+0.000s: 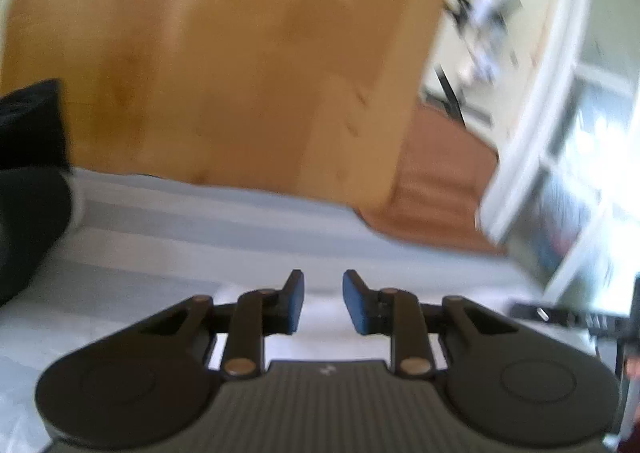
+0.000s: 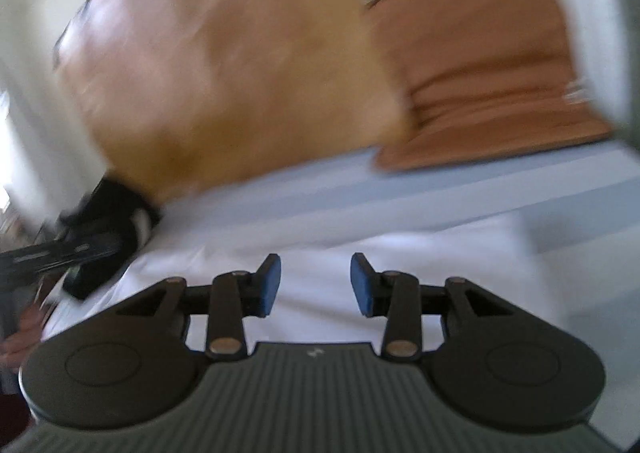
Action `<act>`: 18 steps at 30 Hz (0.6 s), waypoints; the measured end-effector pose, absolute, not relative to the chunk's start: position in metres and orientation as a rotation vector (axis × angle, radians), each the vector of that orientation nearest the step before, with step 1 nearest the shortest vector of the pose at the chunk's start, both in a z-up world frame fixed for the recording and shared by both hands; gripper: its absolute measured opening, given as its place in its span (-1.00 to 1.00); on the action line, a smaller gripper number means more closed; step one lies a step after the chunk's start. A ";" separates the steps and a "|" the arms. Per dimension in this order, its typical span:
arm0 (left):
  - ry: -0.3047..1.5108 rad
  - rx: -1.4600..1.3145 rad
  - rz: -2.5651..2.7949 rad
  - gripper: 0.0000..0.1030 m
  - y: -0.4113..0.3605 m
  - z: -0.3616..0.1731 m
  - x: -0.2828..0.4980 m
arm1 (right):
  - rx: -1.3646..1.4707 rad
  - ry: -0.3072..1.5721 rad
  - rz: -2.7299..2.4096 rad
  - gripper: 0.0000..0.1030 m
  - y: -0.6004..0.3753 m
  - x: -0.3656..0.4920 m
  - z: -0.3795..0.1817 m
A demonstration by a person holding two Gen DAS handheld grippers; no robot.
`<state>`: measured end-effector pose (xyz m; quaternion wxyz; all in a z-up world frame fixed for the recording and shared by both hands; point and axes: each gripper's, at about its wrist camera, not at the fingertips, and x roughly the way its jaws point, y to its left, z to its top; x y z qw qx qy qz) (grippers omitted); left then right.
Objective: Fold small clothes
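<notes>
- The left gripper (image 1: 323,301) is hovering over a bed (image 1: 200,221) covered in a sheet with pale blue and white stripes; its jaws are standing apart with a narrow gap, and nothing is sitting between the blue pads (image 1: 296,303)
- The right gripper (image 2: 316,285) is hanging over the same striped sheet (image 2: 400,205), its jaws spread a little wider than the left pair, and nothing is lying between them either
- A white cloth (image 2: 320,253) is lying flat on the bed just under and ahead of the right jaws; blur is making it hard to tell what garment it is
- In the left wrist view a white patch (image 1: 256,293) is showing under the jaws, too blurred to name
- A dark garment (image 1: 32,181) is lying at the left edge of the left wrist view, on the bed and well apart from the jaws
- In the right wrist view the other gripper's black body (image 2: 60,249) is showing at the left, beside a black and white cloth (image 2: 120,209)
- A wooden wardrobe (image 1: 224,53) is standing beyond the bed, with a brown floor (image 2: 492,85) beside it
- Both views are smeared by motion
</notes>
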<state>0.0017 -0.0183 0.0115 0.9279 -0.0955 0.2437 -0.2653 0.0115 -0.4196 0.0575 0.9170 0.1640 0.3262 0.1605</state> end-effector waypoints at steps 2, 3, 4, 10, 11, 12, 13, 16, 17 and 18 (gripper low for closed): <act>0.532 -0.098 -0.539 -0.56 -0.041 -0.003 0.013 | 0.291 0.718 0.298 -0.27 -0.417 0.029 0.046; 0.545 -0.031 -0.505 -0.57 -0.051 -0.011 0.023 | 0.261 0.719 0.252 -0.32 -0.422 0.037 0.043; 0.563 0.015 -0.453 -0.57 -0.057 -0.019 0.033 | 0.232 0.708 0.176 -0.34 -0.432 0.042 0.041; 0.609 0.001 -0.330 -0.89 -0.060 -0.038 0.066 | 0.464 0.699 0.037 -0.99 -0.504 0.041 0.027; 0.604 0.013 -0.325 -0.89 -0.063 -0.038 0.066 | 0.459 0.695 0.031 -0.99 -0.503 0.039 0.029; 0.599 0.024 -0.321 -0.89 -0.065 -0.038 0.064 | 0.444 0.688 0.023 -0.91 -0.499 0.035 0.033; 0.598 0.028 -0.321 -0.88 -0.066 -0.039 0.063 | 0.437 0.672 0.022 -0.85 -0.497 0.028 0.038; 0.588 -0.016 -0.336 -0.83 -0.054 -0.030 0.051 | 0.458 0.577 0.007 -0.11 -0.500 -0.002 0.050; 0.577 -0.044 -0.346 -0.80 -0.049 -0.024 0.045 | 0.468 0.551 -0.008 0.00 -0.503 -0.015 0.053; 0.562 -0.072 -0.356 -0.74 -0.042 -0.020 0.037 | 0.482 0.539 -0.023 -0.01 -0.508 -0.022 0.054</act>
